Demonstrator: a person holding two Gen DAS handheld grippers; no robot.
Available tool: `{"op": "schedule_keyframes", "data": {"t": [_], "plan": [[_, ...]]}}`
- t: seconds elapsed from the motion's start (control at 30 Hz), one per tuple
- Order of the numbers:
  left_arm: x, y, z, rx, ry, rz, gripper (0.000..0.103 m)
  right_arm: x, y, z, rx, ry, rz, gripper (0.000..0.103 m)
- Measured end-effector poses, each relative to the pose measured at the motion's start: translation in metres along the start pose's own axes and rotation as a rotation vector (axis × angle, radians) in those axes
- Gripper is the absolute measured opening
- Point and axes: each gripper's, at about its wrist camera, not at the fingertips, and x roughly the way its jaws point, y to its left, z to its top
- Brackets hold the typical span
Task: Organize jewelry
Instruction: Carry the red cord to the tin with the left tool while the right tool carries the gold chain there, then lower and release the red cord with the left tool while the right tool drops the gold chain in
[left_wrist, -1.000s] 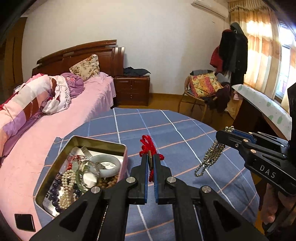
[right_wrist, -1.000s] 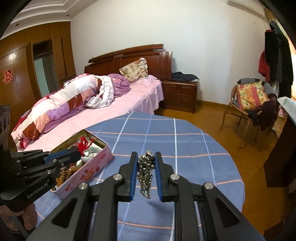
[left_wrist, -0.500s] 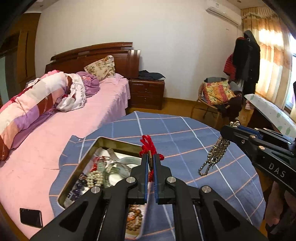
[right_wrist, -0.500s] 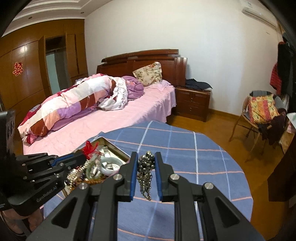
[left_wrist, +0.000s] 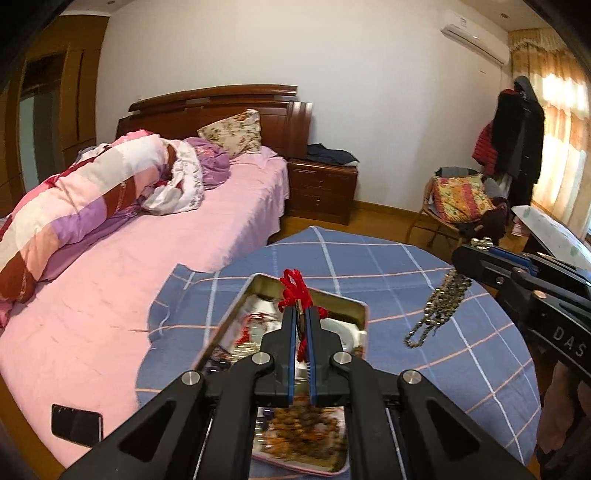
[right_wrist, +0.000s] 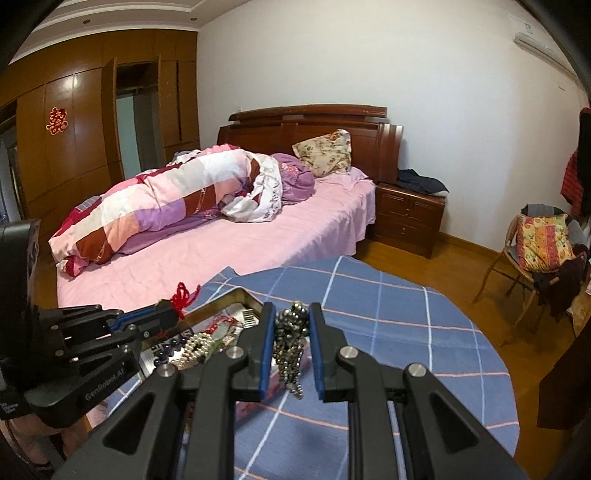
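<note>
My left gripper (left_wrist: 303, 314) is shut on a red knotted cord ornament (left_wrist: 291, 288) and holds it above an open metal tin (left_wrist: 343, 301) with several beaded pieces inside. My right gripper (right_wrist: 292, 314) is shut on a silver bead chain (right_wrist: 290, 347) that hangs free above the table, to the right of the tin. The chain (left_wrist: 439, 306) and the right gripper also show at the right of the left wrist view. In the right wrist view the left gripper (right_wrist: 168, 315) with the red cord (right_wrist: 184, 295) is over the tin (right_wrist: 221, 301).
The tin sits on a round table with a blue checked cloth (left_wrist: 388, 266). A pink bed (left_wrist: 147, 258) lies close on the left, with a black phone (left_wrist: 75, 424) on it. A chair with a cushion (left_wrist: 461, 199) and a nightstand (left_wrist: 321, 188) stand beyond.
Both grippers have swung left. The left gripper with the red cord has come over the tin, and the right gripper with the chain has come closer to it.
</note>
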Motion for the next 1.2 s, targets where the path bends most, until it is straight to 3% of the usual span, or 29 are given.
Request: {"op": "schedule_keyframes", "data": {"t": [0.5,1.2], "plan": [[0.014,0.034,-0.01,-0.032,0.049,0.056,0.004,0.03,0.032,0.011,-0.049,0.012,0.045,0.02],[0.021,0.047,-0.025,-0.046,0.103,0.054,0.004,0.069,0.073,0.009,-0.087,0.058,0.121,0.02]]}}
